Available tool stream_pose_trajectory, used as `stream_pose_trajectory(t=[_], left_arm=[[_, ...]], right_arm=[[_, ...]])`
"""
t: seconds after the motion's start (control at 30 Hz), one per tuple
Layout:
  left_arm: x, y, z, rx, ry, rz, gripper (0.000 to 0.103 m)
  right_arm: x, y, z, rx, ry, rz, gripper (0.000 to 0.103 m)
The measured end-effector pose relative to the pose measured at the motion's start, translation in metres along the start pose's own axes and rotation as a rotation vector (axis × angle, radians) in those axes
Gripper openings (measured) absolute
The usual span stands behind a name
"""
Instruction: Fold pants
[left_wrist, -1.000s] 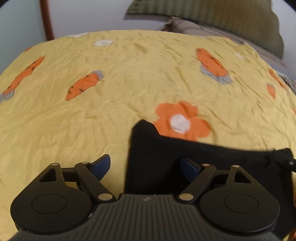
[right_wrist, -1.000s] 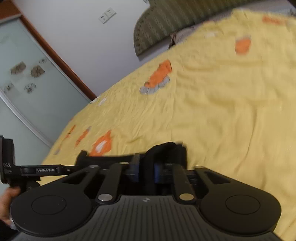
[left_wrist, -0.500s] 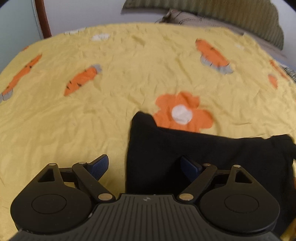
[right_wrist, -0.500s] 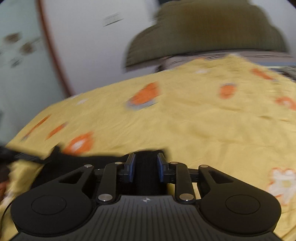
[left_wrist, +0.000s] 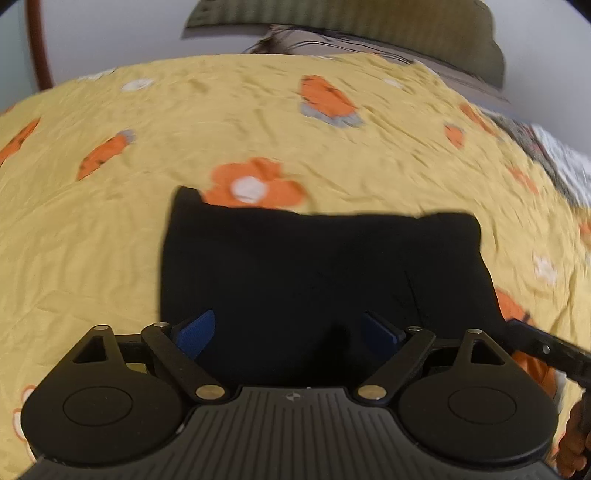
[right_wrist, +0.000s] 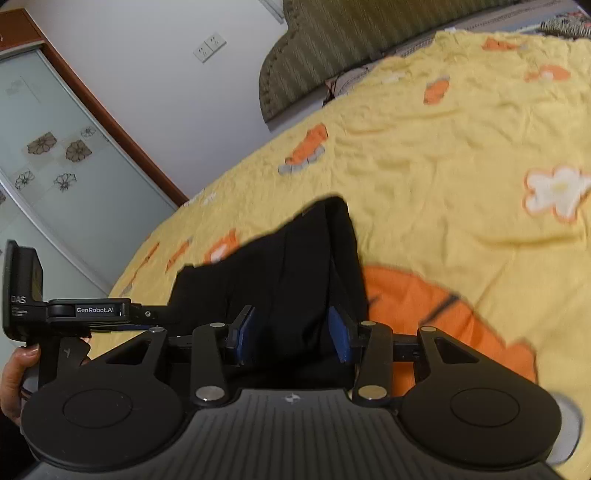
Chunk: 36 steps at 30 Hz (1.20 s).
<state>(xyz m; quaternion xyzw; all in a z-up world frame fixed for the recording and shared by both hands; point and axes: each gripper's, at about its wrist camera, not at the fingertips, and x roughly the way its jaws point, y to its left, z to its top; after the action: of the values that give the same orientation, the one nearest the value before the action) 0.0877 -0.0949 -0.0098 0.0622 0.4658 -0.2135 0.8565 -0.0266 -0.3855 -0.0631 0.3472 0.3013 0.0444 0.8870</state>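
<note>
Left wrist view: the left hand-held gripper (left_wrist: 288, 332) has its blue pads (left_wrist: 195, 332) spread wide and holds nothing. The black pants (left_wrist: 325, 280) lie folded into a rough rectangle on the yellow bedspread (left_wrist: 110, 240), directly ahead of and under the spread fingers. The far edge of the pants touches an orange flower print (left_wrist: 255, 182) on the bedspread. Beyond the pants, at the far end of the bed, stands a striped olive headboard (left_wrist: 351, 18). Part of the other black tool (left_wrist: 546, 349) enters just right of the pants.

Right wrist view: the right hand-held gripper (right_wrist: 291, 334) is partly spread, and a raised fold of the black pants (right_wrist: 295, 266) sits between its blue pads (right_wrist: 340, 334); whether the pads press the cloth I cannot tell. The pants rest on the bedspread (right_wrist: 443, 177), just left of a large orange print (right_wrist: 424, 306). Left of the pants, a hand (right_wrist: 14, 373) grips the left tool, labelled GenRobot.AI (right_wrist: 94, 310). Behind it are a glass door (right_wrist: 48, 166) and a wall socket (right_wrist: 209, 47).
</note>
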Motion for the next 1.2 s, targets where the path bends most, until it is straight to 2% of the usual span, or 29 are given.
stream_pose_trajectory(t=[0.1,0.13,0.17,0.2,0.27,0.33,0.4,0.47,0.53,0.6,0.63,0.67,0.73,0.77,0.83,0.9,0.93,1.0,1.07,1.2], left_arm=[[0.013,-0.013,-0.009,0.034,0.039,0.017,0.090],[0.013,-0.015,-0.012,0.033,0.035,0.020,0.090],[0.011,-0.016,-0.014,0.034,0.027,0.021,0.090],[0.009,-0.016,-0.013,0.037,0.023,0.018,0.090],[0.004,-0.013,-0.014,0.025,0.020,0.010,0.090],[0.001,-0.008,-0.014,0.000,0.014,0.009,0.090],[0.005,-0.006,-0.013,-0.011,0.026,0.015,0.090],[0.007,-0.003,-0.013,-0.029,0.044,0.025,0.090],[0.001,-0.001,-0.011,-0.048,0.027,0.004,0.091],[-0.002,0.001,-0.004,-0.069,0.003,-0.005,0.091],[-0.002,0.002,0.003,-0.080,-0.010,0.006,0.091],[-0.002,0.003,0.009,-0.089,-0.024,0.018,0.092],[0.006,0.004,0.021,-0.089,-0.078,0.043,0.103],[0.014,0.006,0.027,-0.085,-0.084,0.068,0.102],[0.036,0.012,0.039,-0.100,-0.036,0.127,0.101],[0.059,0.023,0.047,-0.133,0.004,0.128,0.103],[0.069,0.029,0.050,-0.151,0.029,0.130,0.103],[0.063,0.029,0.052,-0.151,0.016,0.137,0.101],[0.050,0.025,0.050,-0.125,0.014,0.116,0.101],[0.032,0.015,0.026,-0.030,-0.002,0.084,0.103]], right_arm=[[0.005,-0.008,-0.002,0.034,0.004,0.033,0.041],[0.008,-0.004,-0.002,0.023,0.009,0.030,0.031],[0.007,0.000,-0.001,-0.017,0.009,0.004,0.015],[0.005,0.007,0.000,-0.067,0.004,-0.025,0.009],[-0.007,0.009,-0.001,-0.094,-0.012,-0.018,0.005],[-0.018,0.010,-0.004,-0.115,-0.026,-0.048,0.005],[-0.014,0.009,-0.007,-0.147,0.002,-0.088,0.005],[-0.009,0.008,-0.007,-0.139,0.026,-0.088,0.010],[-0.016,0.014,0.002,-0.133,-0.014,-0.139,0.011],[-0.018,0.029,0.016,-0.195,-0.095,-0.204,0.011],[-0.014,0.037,0.021,-0.238,-0.105,-0.202,0.012],[-0.004,0.045,0.028,-0.288,-0.089,-0.182,0.012],[0.028,0.056,0.038,-0.382,-0.009,-0.119,0.012],[0.049,0.059,0.042,-0.405,0.048,-0.106,0.012],[0.085,0.058,0.048,-0.440,0.094,-0.135,0.012],[0.101,0.052,0.058,-0.410,0.091,-0.125,0.012],[0.103,0.049,0.063,-0.373,0.082,-0.120,0.012],[0.098,0.053,0.064,-0.353,0.055,-0.162,0.012],[0.086,0.066,0.055,-0.419,0.029,-0.217,0.014],[0.061,0.079,0.032,-0.516,0.055,-0.215,0.017]])
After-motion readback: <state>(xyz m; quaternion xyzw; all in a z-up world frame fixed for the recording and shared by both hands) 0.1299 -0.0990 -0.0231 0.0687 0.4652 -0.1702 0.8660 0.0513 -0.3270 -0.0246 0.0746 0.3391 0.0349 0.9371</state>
